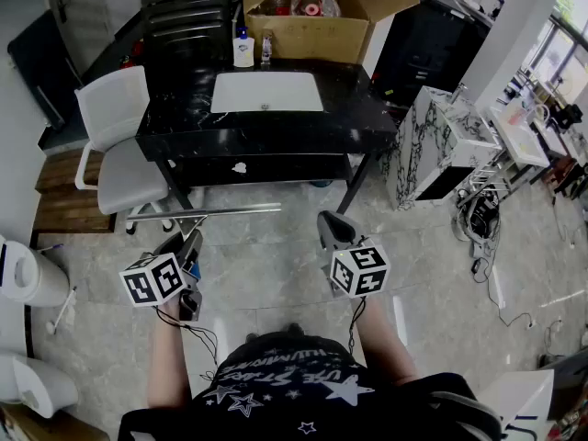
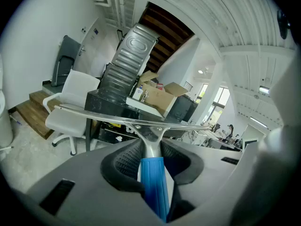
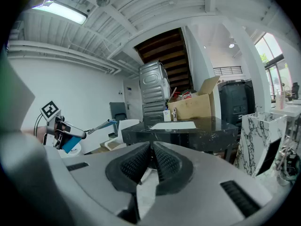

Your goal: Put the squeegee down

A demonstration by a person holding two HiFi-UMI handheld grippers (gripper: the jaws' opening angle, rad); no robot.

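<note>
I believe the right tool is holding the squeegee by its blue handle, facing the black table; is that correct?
Not quite: the left tool holds the squeegee by its blue handle, facing the black table, as the left gripper view shows. The right tool is shut and empty.

Pale tiled floor (image 1: 276,246). Black marble table (image 1: 175,118) at centre, with an open cardboard box (image 1: 317,30) on its far edge. White chair (image 1: 119,145) at its left, near wooden steps (image 1: 60,191). Windows (image 1: 570,16) at right. Ceiling strip light (image 3: 59,11) lit.
</note>
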